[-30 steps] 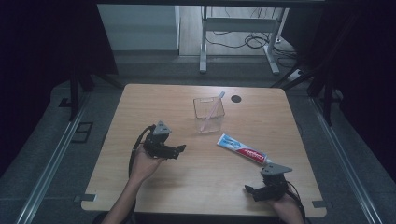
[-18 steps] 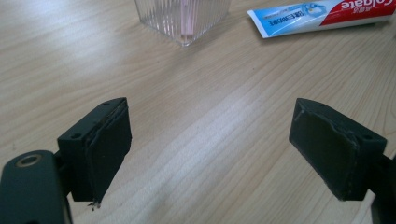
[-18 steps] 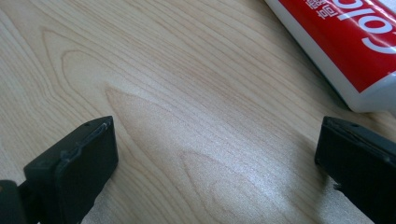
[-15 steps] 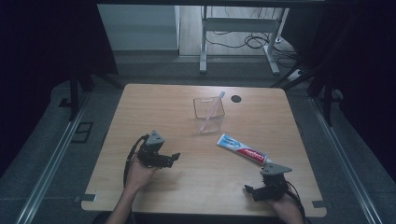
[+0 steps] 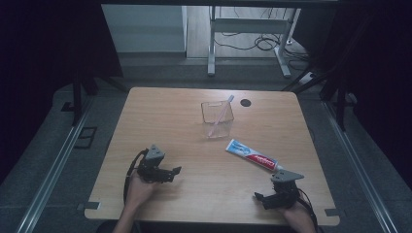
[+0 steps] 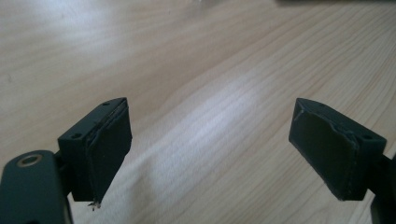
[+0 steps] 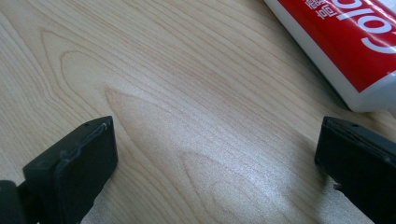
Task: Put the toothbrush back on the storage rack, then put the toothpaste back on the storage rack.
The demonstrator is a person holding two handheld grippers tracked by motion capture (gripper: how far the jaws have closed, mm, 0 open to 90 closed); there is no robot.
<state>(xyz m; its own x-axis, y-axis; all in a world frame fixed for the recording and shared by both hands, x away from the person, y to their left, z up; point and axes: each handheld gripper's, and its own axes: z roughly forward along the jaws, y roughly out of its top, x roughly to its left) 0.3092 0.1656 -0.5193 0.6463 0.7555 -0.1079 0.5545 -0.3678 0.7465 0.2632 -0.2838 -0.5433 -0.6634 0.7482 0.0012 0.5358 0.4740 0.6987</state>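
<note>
A: At a wooden table [image 5: 194, 104], a person rests two hand-held grippers near the near edge. The left gripper [image 5: 174, 171] lies at the near left, its jaws spread wide apart with only bare wood between them in the left gripper view [image 6: 210, 144].

B: And the right gripper [image 5: 259, 197]?

A: At the near right, likewise released. In the right gripper view [image 7: 215, 163] its jaws stand far apart, holding nothing, over plain tabletop.

B: Where is the toothpaste tube [image 5: 252, 155]?

A: Flat on the table, right of centre, lying on a slant just beyond the right gripper. Its red-and-white end [image 7: 345, 51] shows close to the right-hand jaw in that gripper's view, but apart from it.

B: What else stands on the table?

A: A clear plastic cup [image 5: 217, 118] towards the far side, near the middle, with a toothbrush [image 5: 220, 116] leaning inside it, its top end tipped to the right. A small dark round spot [image 5: 245, 102] sits just right of the cup. The left gripper is well apart from all of these.
</note>
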